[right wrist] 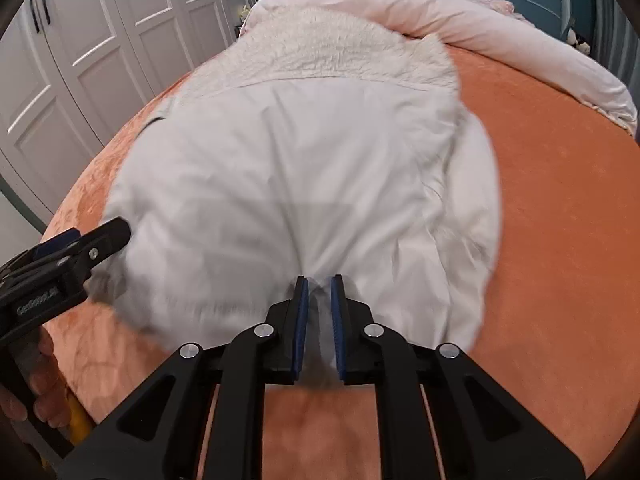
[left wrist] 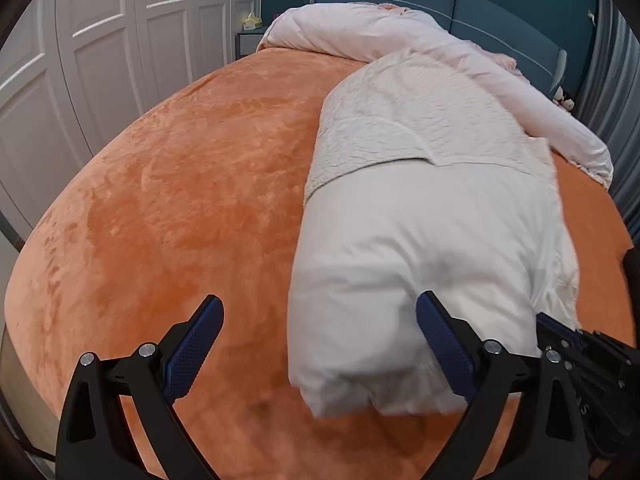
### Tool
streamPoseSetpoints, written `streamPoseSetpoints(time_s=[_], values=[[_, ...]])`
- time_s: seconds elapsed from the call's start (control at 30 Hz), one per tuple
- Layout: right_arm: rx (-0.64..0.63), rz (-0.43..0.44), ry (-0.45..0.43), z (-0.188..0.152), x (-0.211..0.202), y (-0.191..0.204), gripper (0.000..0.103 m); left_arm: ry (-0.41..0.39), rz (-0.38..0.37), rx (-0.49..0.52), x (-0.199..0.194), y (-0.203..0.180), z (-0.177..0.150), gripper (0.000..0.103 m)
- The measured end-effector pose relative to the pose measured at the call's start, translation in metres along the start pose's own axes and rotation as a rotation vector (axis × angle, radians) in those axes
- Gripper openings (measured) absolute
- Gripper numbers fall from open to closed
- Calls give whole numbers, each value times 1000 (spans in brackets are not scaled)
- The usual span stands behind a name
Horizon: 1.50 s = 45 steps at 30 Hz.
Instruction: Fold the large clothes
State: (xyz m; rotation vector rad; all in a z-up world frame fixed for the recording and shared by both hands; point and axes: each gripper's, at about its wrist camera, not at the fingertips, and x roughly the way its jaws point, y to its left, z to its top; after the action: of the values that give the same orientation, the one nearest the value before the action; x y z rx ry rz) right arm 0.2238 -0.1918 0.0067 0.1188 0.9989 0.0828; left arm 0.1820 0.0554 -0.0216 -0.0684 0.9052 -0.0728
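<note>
A large white coat with a fleecy cream lining [left wrist: 432, 216] lies lengthwise on the orange bed. It also shows in the right wrist view [right wrist: 304, 168]. My left gripper [left wrist: 320, 312] is open, its right finger over the coat's near end and its left finger over the bedspread. My right gripper [right wrist: 319, 280] is shut on the coat's near hem, with white fabric pinched between the blue pads. The right gripper shows at the right edge of the left wrist view [left wrist: 568, 336]. The left gripper shows at the left of the right wrist view [right wrist: 96, 244].
The orange plush bedspread [left wrist: 180, 200] covers the bed. A pale pink duvet [left wrist: 400, 36] is bunched along the far side by the blue headboard [left wrist: 460, 0]. White wardrobe doors [left wrist: 100, 40] stand on the left. A nightstand with a tissue box [left wrist: 252, 22] is beyond.
</note>
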Motion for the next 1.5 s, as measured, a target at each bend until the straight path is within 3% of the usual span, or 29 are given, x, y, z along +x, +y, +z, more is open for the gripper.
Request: streamPoseSetpoints(time_s=[0.1, 0.23, 0.47, 0.53, 0.63, 0.67, 0.77, 1.0, 1.13, 1.3, 1.5], values=[[46, 9, -34, -10, -27, -6, 15, -16, 13, 22, -13, -6, -8, 94], [83, -57, -53, -35, -49, -21, 23, -28, 18, 36, -27, -18, -27, 94], [156, -61, -76, -53, -48, -48, 24, -2, 56, 73, -17, -32, -46, 94], [190, -61, -1, -51, -19, -57, 25, 3, 79, 81, -11, -32, -47, 95], [213, -154, 145, -63, 20, -70, 25, 24, 127, 99, -1, -31, -50, 97], [235, -145, 146, -69, 20, -73, 25, 31, 130, 99, -2, -30, -50, 96], [288, -109, 77, -84, -9, -73, 26, 3, 122, 87, -14, -26, -55, 96], [203, -190, -63, -116, -50, -43, 62, 4, 115, 77, -24, -32, -79, 96], [163, -204, -86, -128, -48, -28, 67, 19, 119, 89, -24, -38, -98, 96], [142, -250, -128, -144, -44, -14, 80, 22, 131, 125, -20, -43, -118, 96], [131, -286, -111, -164, -30, -13, 84, 41, 127, 135, -8, -42, -139, 96]])
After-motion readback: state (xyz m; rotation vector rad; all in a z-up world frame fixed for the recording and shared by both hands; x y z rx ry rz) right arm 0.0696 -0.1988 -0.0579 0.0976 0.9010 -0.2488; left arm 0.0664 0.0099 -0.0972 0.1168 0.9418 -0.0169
